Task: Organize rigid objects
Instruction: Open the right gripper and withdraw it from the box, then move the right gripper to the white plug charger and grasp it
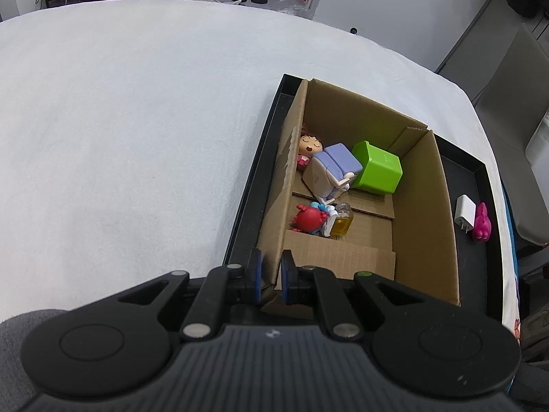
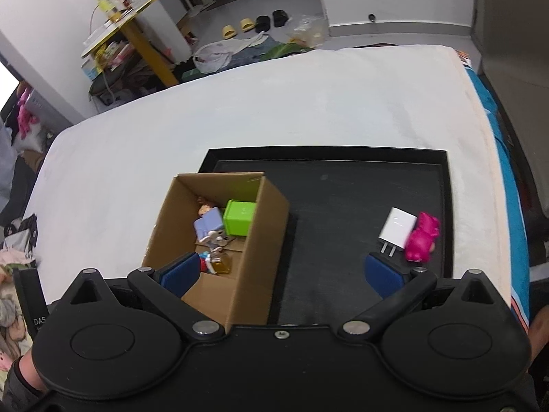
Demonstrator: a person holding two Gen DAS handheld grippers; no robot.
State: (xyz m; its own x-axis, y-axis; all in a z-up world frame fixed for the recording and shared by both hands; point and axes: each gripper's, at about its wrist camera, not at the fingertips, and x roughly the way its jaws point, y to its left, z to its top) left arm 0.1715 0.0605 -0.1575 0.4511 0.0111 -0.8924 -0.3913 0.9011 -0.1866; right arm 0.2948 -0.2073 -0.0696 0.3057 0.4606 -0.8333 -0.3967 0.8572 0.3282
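A cardboard box (image 1: 422, 206) (image 2: 264, 226) stands at the left of a black tray (image 1: 477, 178) (image 2: 343, 206). It holds a green cube (image 1: 375, 168) (image 2: 239, 217), a purple block (image 1: 339, 161), a doll figure (image 1: 310, 146), a red crab toy (image 1: 308, 219) and a small yellow bottle (image 1: 341, 221). A white charger (image 2: 396, 228) (image 1: 464, 214) and a pink toy (image 2: 422, 237) (image 1: 482, 223) lie on the tray to the right. My left gripper (image 1: 271, 276) is shut on the box's near left wall. My right gripper (image 2: 281, 274) is open and empty above the box and tray.
The tray rests on a white cloth-covered table (image 1: 137, 137) (image 2: 274, 103). Slippers (image 2: 254, 24), bags and a yellow-legged table (image 2: 137, 34) are on the floor beyond. A grey chair (image 1: 514, 120) stands to the right of the table.
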